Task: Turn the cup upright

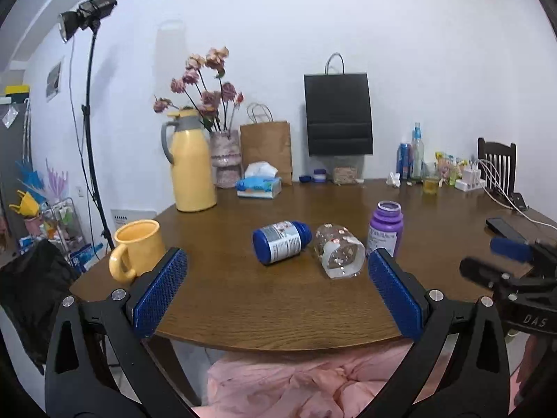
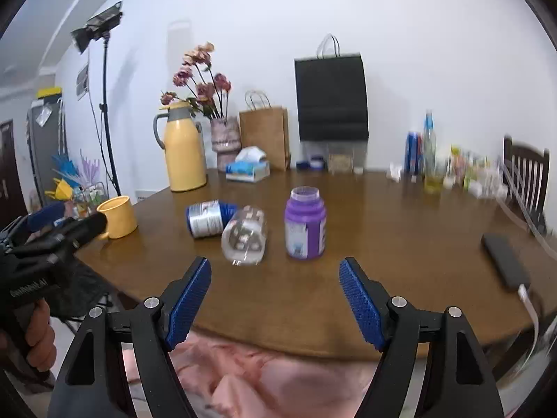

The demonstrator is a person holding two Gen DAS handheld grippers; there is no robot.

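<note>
The clear glass cup lies on its side on the table, between a toppled blue bottle and an upright purple bottle. Both the left claw and right claw hang spread wide, holding nothing, near the table's front edge.

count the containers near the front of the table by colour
yellow: 1, the mug
blue: 1, the bottle lying on its side
clear: 1, the glass cup lying on its side
purple: 1, the upright bottle
total: 4

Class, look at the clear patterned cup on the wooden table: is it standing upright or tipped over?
Tipped over. The clear cup lies on its side on the table, open mouth facing the camera, beside the blue bottle.
</note>
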